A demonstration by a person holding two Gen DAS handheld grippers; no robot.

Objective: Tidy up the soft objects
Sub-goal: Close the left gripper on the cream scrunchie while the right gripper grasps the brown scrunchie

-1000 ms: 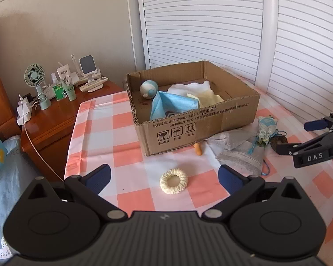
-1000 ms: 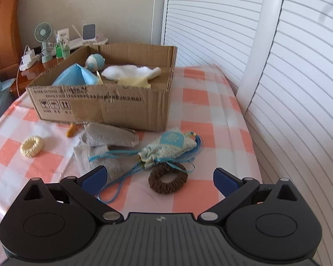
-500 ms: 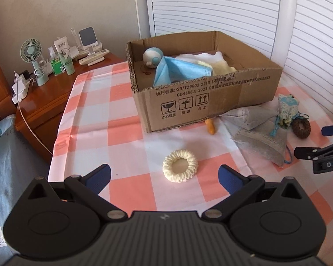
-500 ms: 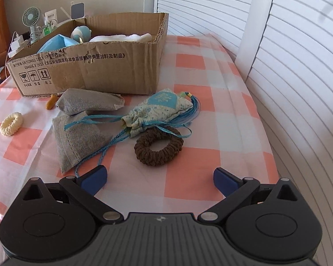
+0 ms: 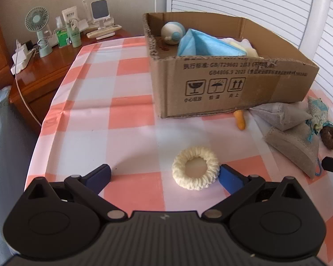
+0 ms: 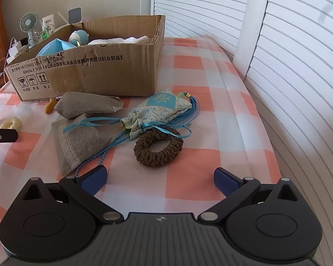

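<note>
We held the left gripper low over the checked tabletop, its jaws spread wide, and the cream scrunchie lay in front of the cardboard box, touching the inner side of the right-hand fingertip and gripped by nothing. Our right gripper also had its jaws spread, empty, with the brown scrunchie lying just ahead of them, in front of the box's right corner. Against that scrunchie rested a patterned drawstring pouch with blue ribbons, and two grey sachets lay closer to the box's front wall, beside a small orange piece. Inside the box we saw a blue face mask, a small ball and white cloth.
</note>
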